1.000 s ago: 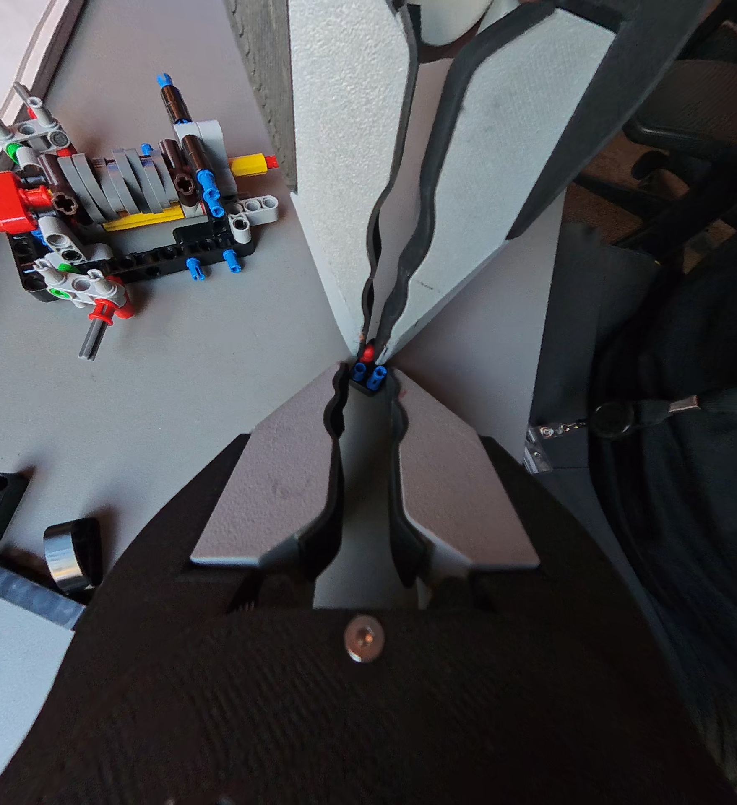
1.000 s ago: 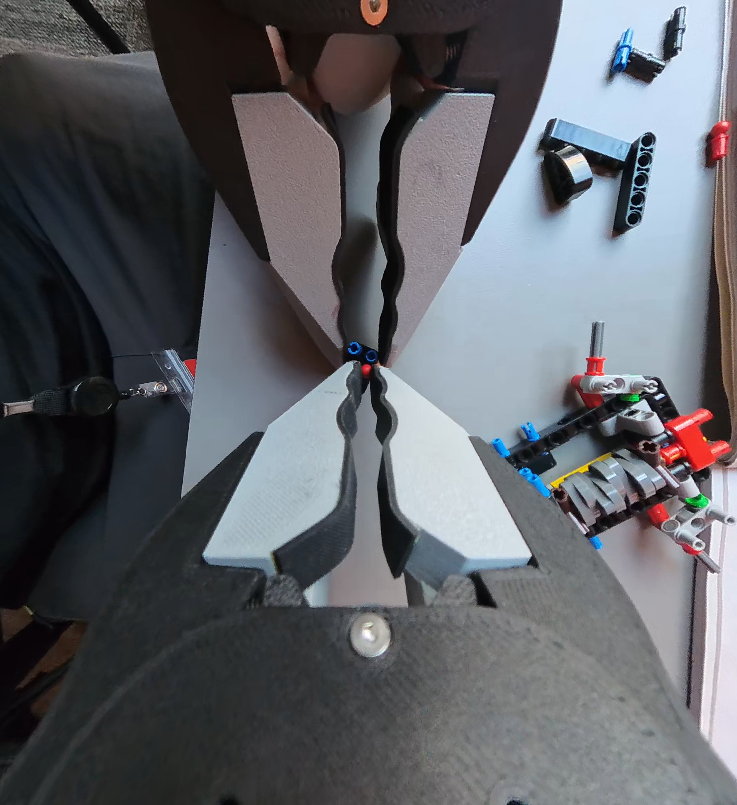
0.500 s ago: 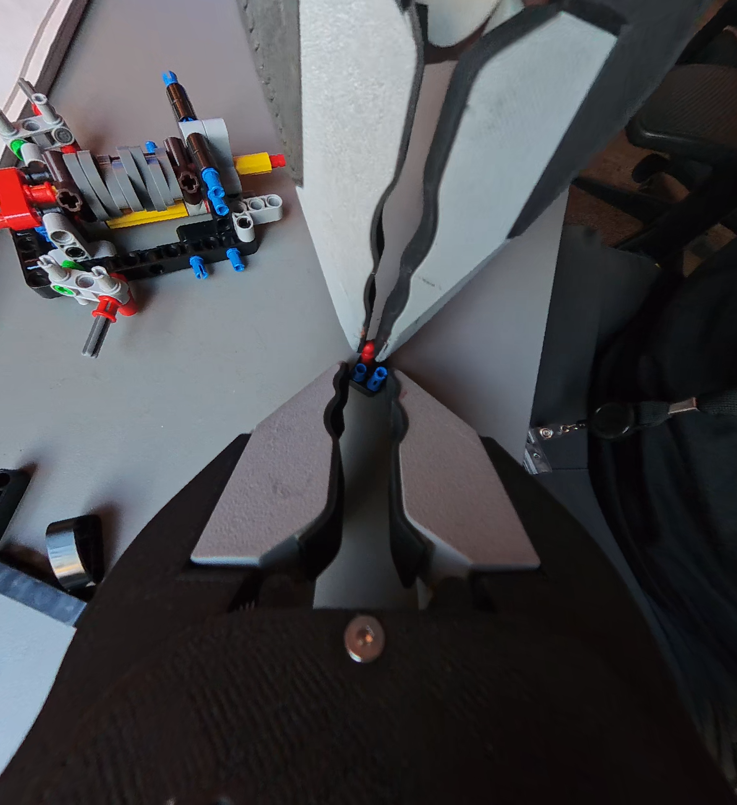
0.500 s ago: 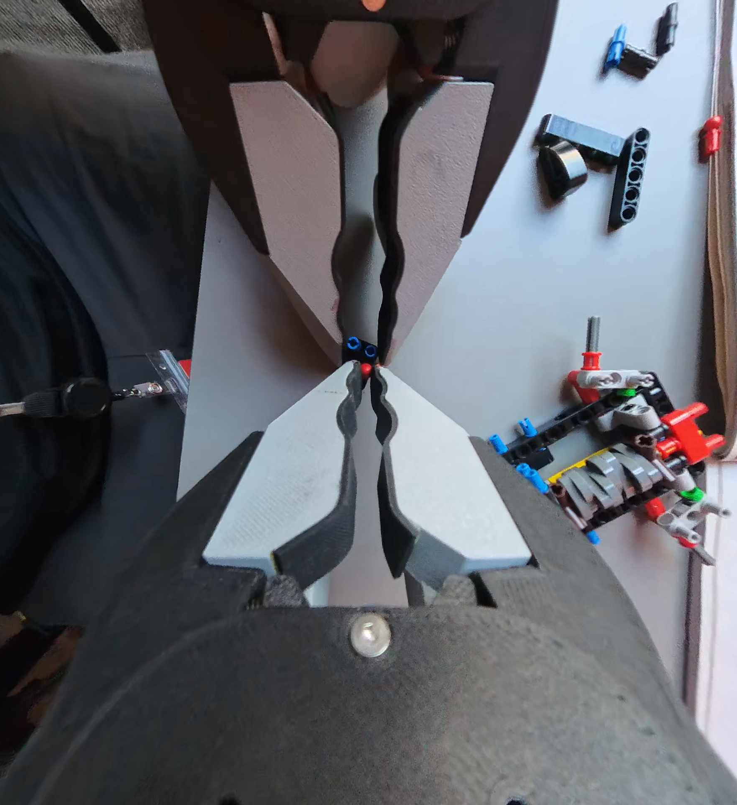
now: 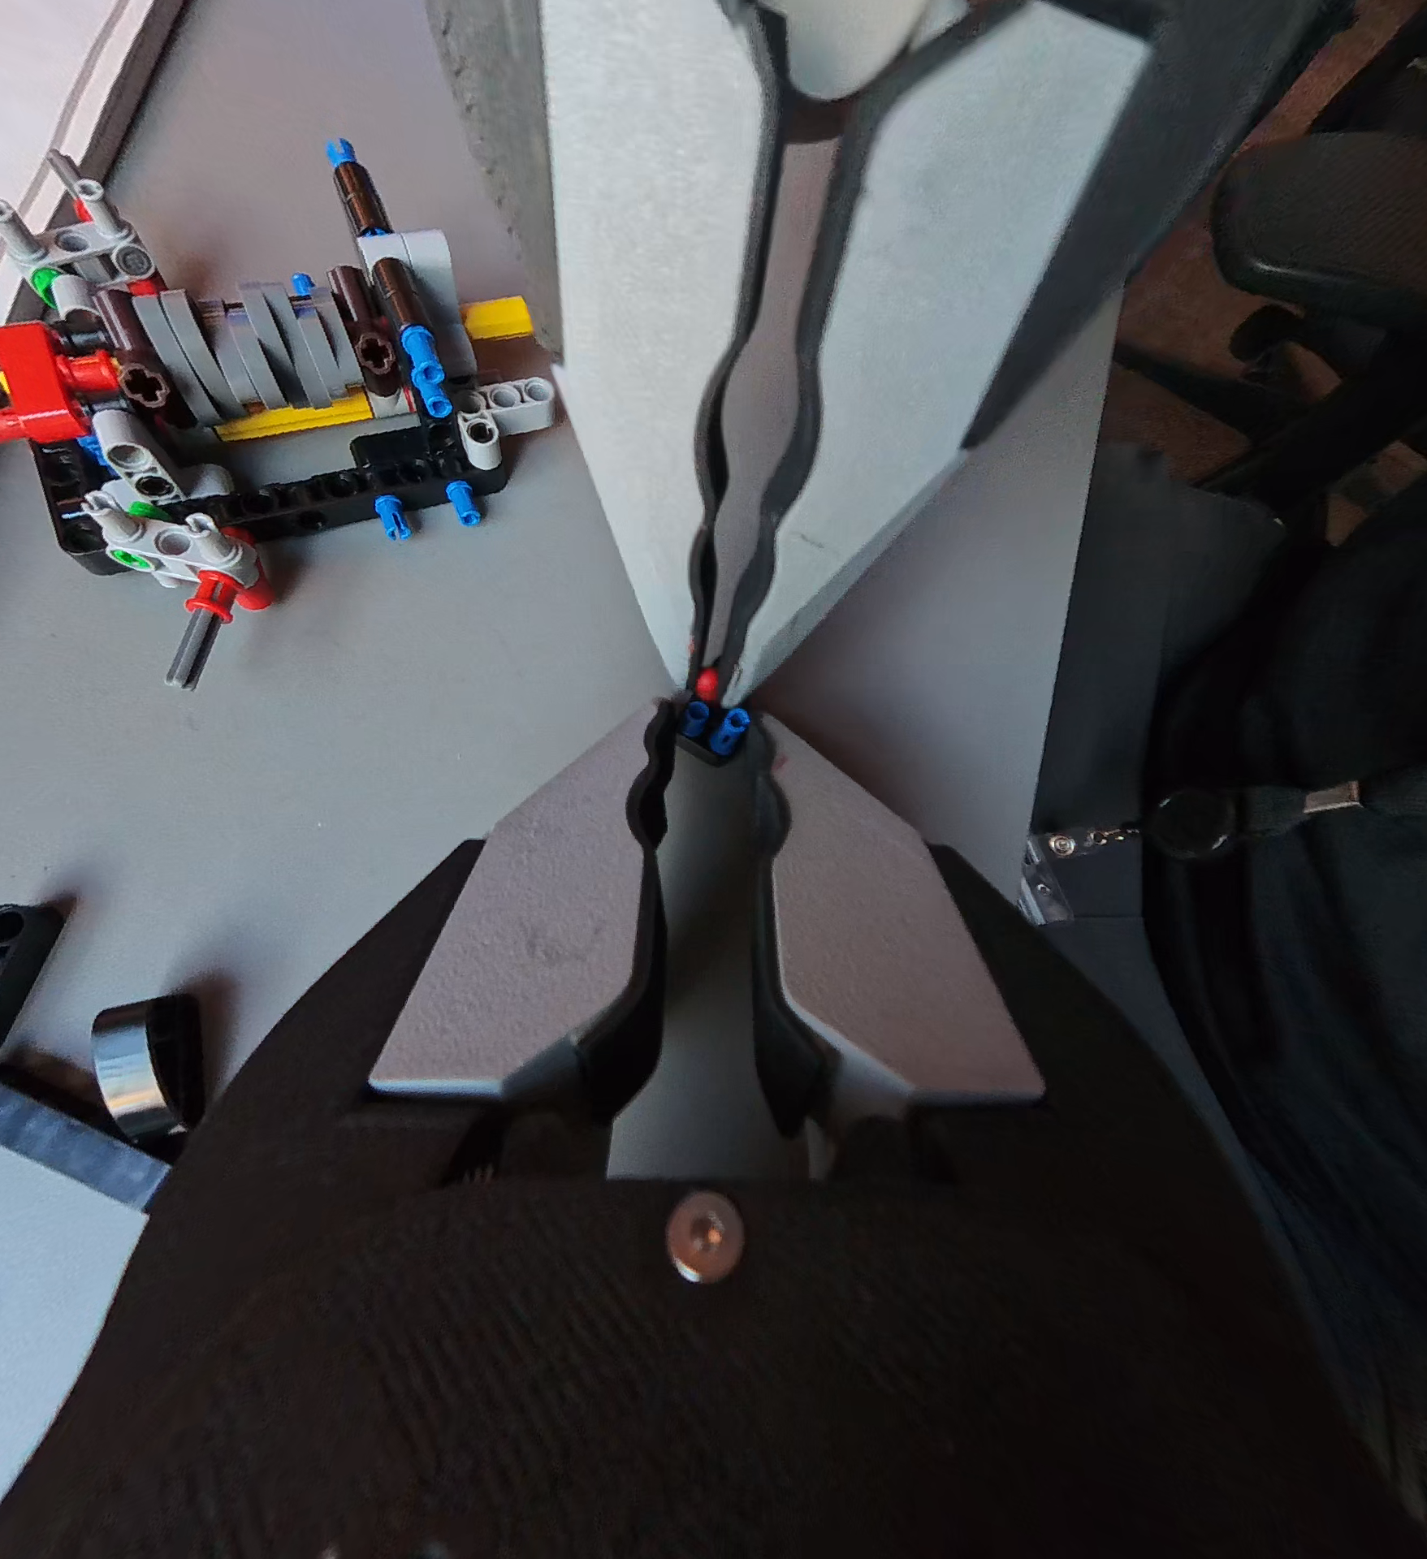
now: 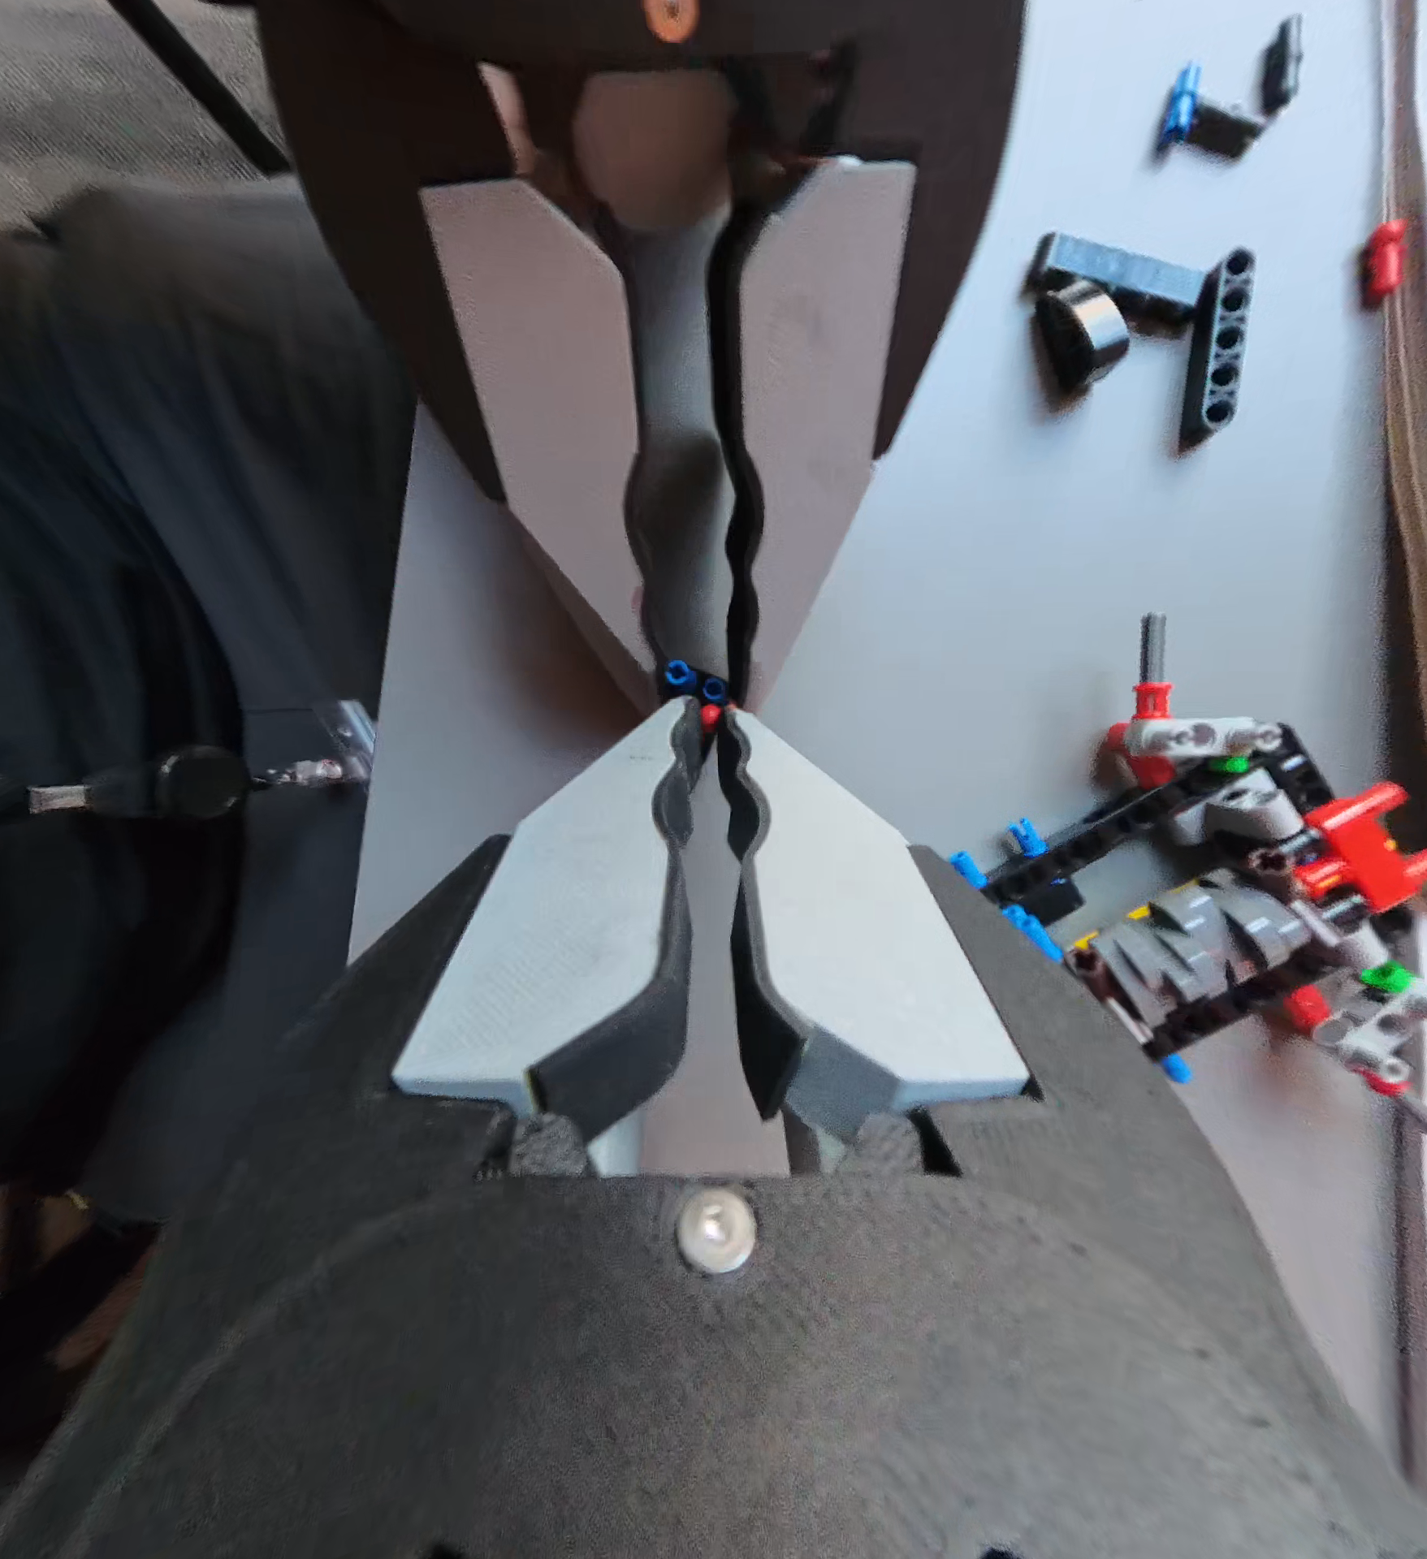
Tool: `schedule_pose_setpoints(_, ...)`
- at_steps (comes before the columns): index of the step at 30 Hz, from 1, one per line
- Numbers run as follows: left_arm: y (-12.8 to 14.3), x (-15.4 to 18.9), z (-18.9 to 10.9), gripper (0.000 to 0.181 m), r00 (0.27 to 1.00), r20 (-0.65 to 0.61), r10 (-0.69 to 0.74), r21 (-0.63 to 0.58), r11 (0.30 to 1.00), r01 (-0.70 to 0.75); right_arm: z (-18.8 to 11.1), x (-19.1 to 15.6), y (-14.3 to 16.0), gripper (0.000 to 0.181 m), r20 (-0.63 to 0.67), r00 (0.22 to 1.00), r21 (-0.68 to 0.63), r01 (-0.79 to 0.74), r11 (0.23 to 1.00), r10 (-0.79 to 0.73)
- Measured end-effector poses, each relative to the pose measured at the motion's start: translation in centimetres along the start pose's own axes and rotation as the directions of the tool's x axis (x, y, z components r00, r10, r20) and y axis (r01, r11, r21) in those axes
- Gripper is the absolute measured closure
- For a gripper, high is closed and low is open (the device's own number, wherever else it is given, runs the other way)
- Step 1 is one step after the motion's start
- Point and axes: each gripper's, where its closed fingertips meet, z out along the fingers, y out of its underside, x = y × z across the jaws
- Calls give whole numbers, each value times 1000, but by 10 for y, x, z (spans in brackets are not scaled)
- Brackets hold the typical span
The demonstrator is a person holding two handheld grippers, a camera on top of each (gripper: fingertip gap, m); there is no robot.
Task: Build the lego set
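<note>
While clamped: black connector point(image 5: 711, 742), red pin point(image 5: 706, 680).

One part-built model point(image 6: 1250, 894) lies on the grey table point(image 6: 988, 548). Beyond it, up the right wrist view, lie three loose black pieces point(image 6: 1220, 346), one black-and-blue connector cluster point(image 6: 1224, 93) and one red pin point(image 6: 1383, 261).

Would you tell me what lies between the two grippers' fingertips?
In both wrist views, only their held parts: the black piece with blue pins and the red pin.
</note>
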Motion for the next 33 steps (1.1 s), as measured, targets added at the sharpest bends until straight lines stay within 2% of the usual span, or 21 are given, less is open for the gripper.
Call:
schedule_pose_setpoints(2, 0, 0, 0, 166, 1000, 2, 2, 0, 1000, -2, -1, 0, 2, 178, 0, 1000, 11, 1, 1000, -1)
schedule_pose_setpoints(9, 0, -1, 0, 167, 1000, -4, -12, 0, 1000, 12, 5, 0, 5, 178, -94, 980, -149, 161, 976, -176)
schedule_pose_setpoints(16, -1, 0, 0, 167, 1000, -8, -10, 2, 1000, 10, 5, -1, 5, 179, -40, 989, -189, 131, 973, -140)
schedule_pose_setpoints(24, -1, 0, 0, 166, 1000, -22, -22, 4, 1000, 22, 3, -5, 3, 173, 83, 997, -30, 10, 1000, -7)
schedule_pose_setpoints(29, -1, 0, 0, 167, 999, -23, -24, 4, 1000, 24, -10, 0, -5, 173, 39, 999, 44, 12, 999, -13)
schedule_pose_setpoints(31, -1, 0, 0, 167, 999, -26, -27, 4, 1000, 27, -20, 5, -8, 181, 11, 1000, 57, 17, 998, -18)
schedule_pose_setpoints(33, -1, 0, 0, 167, 999, -28, -29, 4, 1000, 29, -27, 6, -15, 181, -16, 999, 92, 41, 995, -40)
